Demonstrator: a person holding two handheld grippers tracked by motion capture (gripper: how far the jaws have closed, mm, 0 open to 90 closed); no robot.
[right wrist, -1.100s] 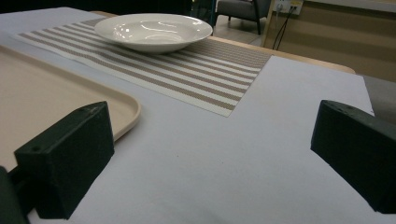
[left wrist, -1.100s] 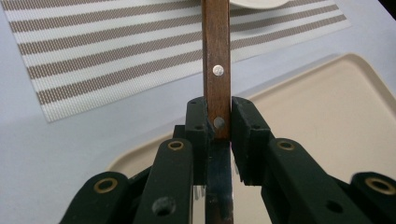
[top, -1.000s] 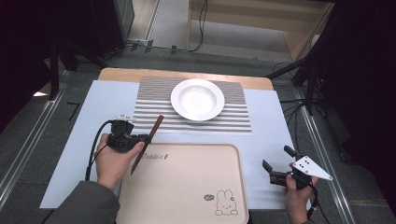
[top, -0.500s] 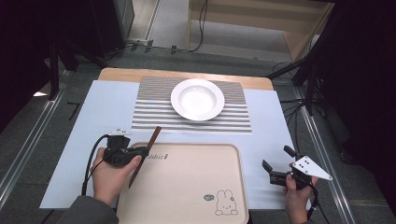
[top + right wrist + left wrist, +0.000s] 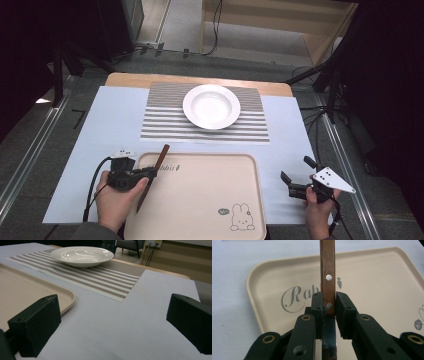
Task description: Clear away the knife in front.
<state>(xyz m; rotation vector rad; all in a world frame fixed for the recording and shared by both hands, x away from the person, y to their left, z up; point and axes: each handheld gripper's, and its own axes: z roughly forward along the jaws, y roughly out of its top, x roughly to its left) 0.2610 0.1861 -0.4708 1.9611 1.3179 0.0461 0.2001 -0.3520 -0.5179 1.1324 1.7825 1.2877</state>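
Note:
My left gripper (image 5: 150, 173) is shut on a knife (image 5: 161, 157) with a brown wooden handle, held over the near left corner of the beige tray (image 5: 210, 200). In the left gripper view the riveted handle (image 5: 327, 277) points away and the dark blade (image 5: 329, 340) runs back between the jaws of my left gripper (image 5: 328, 312). My right gripper (image 5: 296, 176) stands open just off the tray's right edge, above the pale cloth. Between the wide-apart pads of my right gripper (image 5: 112, 322) there is nothing. A white deep plate (image 5: 211, 106) (image 5: 81, 255) rests on a striped placemat (image 5: 165, 125) (image 5: 110, 277).
The tray (image 5: 372, 290) has "Rabbit" lettering and a rabbit drawing (image 5: 239, 217) near its front right corner. A pale blue cloth (image 5: 105, 130) covers the wooden table. Metal rails run along both sides of the table, and cables lie on the floor beyond it.
My left gripper, still holding the knife, has drawn back toward the person and slightly right, so the knife now lies over the tray's left corner. The right gripper has stayed put.

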